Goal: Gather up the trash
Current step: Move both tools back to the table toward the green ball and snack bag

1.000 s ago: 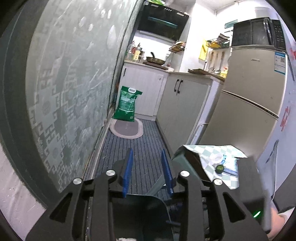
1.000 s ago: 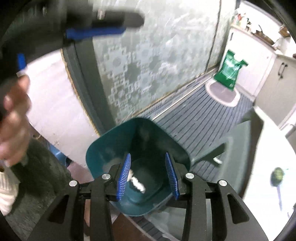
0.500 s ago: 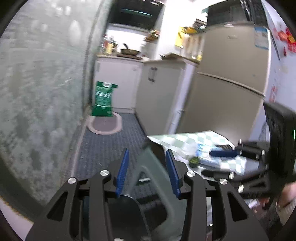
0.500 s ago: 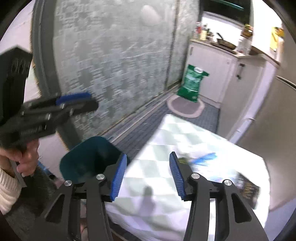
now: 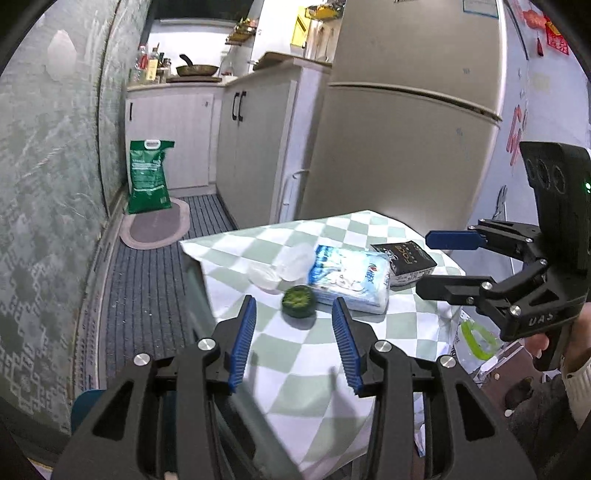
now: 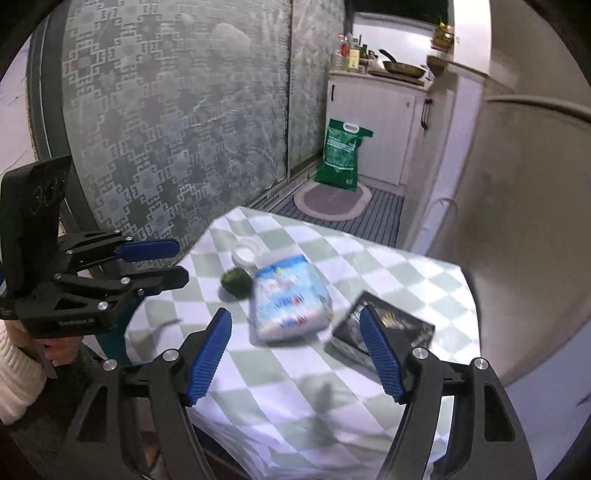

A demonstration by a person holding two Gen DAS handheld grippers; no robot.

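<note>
narrow kitchen, striped floor, fridge

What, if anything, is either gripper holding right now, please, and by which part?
Nothing: the left gripper and right gripper are both open and empty above the table.

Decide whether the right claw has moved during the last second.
Yes. The right claw left the bin and now hangs over the checked table, nearer the tissue pack.

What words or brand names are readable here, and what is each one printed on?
"UAS": on the right gripper body, left wrist view.
"FACE": on the black box; its smaller print is unreadable.
Blue-and-white tissue pack: logo and lettering too blurred.
Left gripper body: white lettering, too small to be sure.
Green sack, fridge sticker, red wall decorations: print too small.
</note>
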